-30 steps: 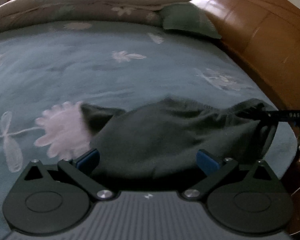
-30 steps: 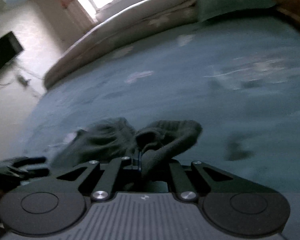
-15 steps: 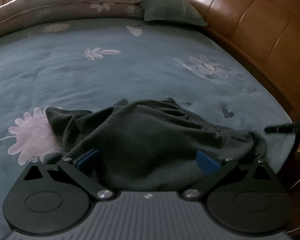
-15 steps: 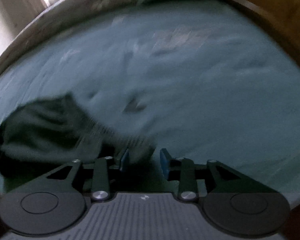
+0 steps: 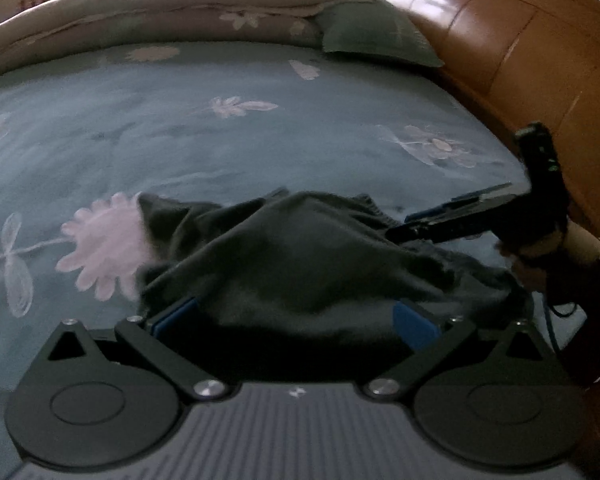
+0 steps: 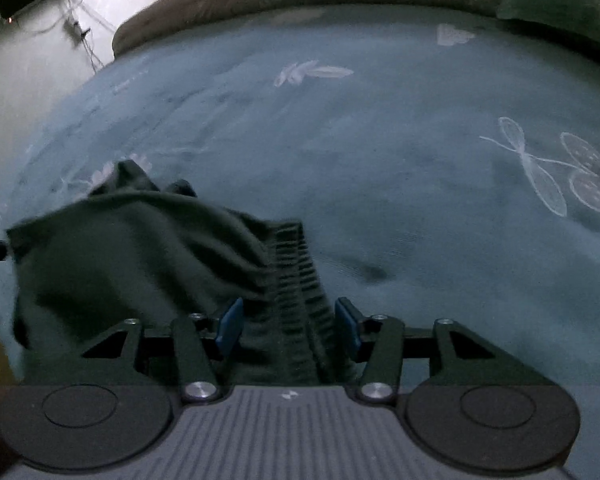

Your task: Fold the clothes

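1. we count one dark green garment [image 5: 300,264], crumpled low in the frame on the blue bedspread [image 5: 228,148], and two grippers.
2. left gripper [image 5: 296,320]: jaws wide, released, cloth lying between them.
3. right gripper [image 6: 288,326]: a second ago clenched on the ribbed hem [image 6: 296,264]; its jaws have just been opening, and the hem now lies loose between them.

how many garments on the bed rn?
1. A dark green garment lies crumpled on the bedspread at the near edge, its ribbed hem between the right gripper's open pads. More could be hidden beneath it.
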`<state>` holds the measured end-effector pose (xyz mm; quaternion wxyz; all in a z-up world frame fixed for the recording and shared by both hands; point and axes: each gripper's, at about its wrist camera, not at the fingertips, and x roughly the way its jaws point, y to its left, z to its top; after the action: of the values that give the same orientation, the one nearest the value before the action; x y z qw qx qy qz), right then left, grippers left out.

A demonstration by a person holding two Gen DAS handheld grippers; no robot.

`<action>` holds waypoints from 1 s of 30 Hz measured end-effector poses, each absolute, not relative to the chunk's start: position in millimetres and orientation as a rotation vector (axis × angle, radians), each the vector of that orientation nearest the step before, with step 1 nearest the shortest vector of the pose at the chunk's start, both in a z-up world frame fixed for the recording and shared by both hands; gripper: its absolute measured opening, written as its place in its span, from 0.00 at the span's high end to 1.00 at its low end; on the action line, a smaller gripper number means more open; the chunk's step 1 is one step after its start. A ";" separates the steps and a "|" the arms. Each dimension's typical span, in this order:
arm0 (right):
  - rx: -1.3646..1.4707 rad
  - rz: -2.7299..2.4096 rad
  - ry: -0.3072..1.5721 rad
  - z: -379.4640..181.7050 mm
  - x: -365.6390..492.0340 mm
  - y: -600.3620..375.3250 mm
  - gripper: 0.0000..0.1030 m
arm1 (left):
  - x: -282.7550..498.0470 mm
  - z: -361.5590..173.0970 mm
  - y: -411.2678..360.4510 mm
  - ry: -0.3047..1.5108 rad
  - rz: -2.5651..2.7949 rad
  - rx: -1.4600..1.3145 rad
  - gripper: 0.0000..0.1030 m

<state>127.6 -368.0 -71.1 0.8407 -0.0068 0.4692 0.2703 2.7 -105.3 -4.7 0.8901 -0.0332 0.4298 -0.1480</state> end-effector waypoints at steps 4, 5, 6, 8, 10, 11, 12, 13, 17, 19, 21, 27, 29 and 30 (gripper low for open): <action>-0.008 0.645 1.008 -74.7 131.8 -362.0 0.31 | -0.9 -7.5 -101.4 0.903 -0.279 -0.082 0.01; -0.022 0.667 1.007 -74.3 130.7 -359.4 0.31 | -1.0 -8.0 -100.9 0.904 -0.275 -0.085 0.01; -0.062 0.680 1.000 -74.1 128.7 -356.2 0.31 | -1.0 -8.3 -101.0 0.905 -0.273 -0.085 0.01; -0.137 0.700 0.986 -73.8 125.6 -350.1 0.37 | -0.8 -9.0 -101.8 0.905 -0.272 -0.084 0.01; -0.151 0.686 0.978 -73.9 132.8 -347.1 0.59 | -1.0 -9.2 -102.6 0.908 -0.271 -0.082 0.01; -0.136 0.682 0.982 -72.2 135.5 -347.6 0.70 | -1.1 -9.2 -103.4 0.909 -0.271 -0.081 0.01; -0.122 0.678 0.986 -70.6 138.2 -348.0 0.74 | -1.2 -9.3 -104.2 0.911 -0.272 -0.079 0.01; -0.116 0.675 0.987 -69.2 139.8 -348.1 0.75 | -1.6 -9.0 -104.7 0.910 -0.273 -0.076 0.01; -0.146 0.660 0.954 -64.2 138.4 -347.3 0.82 | -1.4 -6.1 -102.6 0.896 -0.261 -0.068 0.01; -0.146 0.605 0.913 -56.1 145.7 -352.8 0.82 | 0.1 -3.8 -100.1 0.886 -0.248 -0.072 0.01; -0.135 0.541 0.873 -44.8 155.9 -363.8 0.82 | 0.7 -0.9 -98.3 0.876 -0.237 -0.071 0.01; -0.135 0.340 0.795 -20.5 199.3 -408.7 0.83 | 0.4 4.1 -93.9 0.861 -0.218 -0.068 0.01; -0.148 0.276 0.782 -18.8 212.2 -421.3 0.83 | 0.2 4.8 -92.7 0.859 -0.212 -0.065 0.01; -0.166 0.240 0.779 -19.2 217.6 -426.6 0.83 | -0.1 5.2 -92.0 0.858 -0.210 -0.064 0.01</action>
<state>217.6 -426.6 -19.2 0.9147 -0.0807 0.3786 0.1166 -0.1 -92.0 5.2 0.9035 -0.0311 0.4152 -0.1015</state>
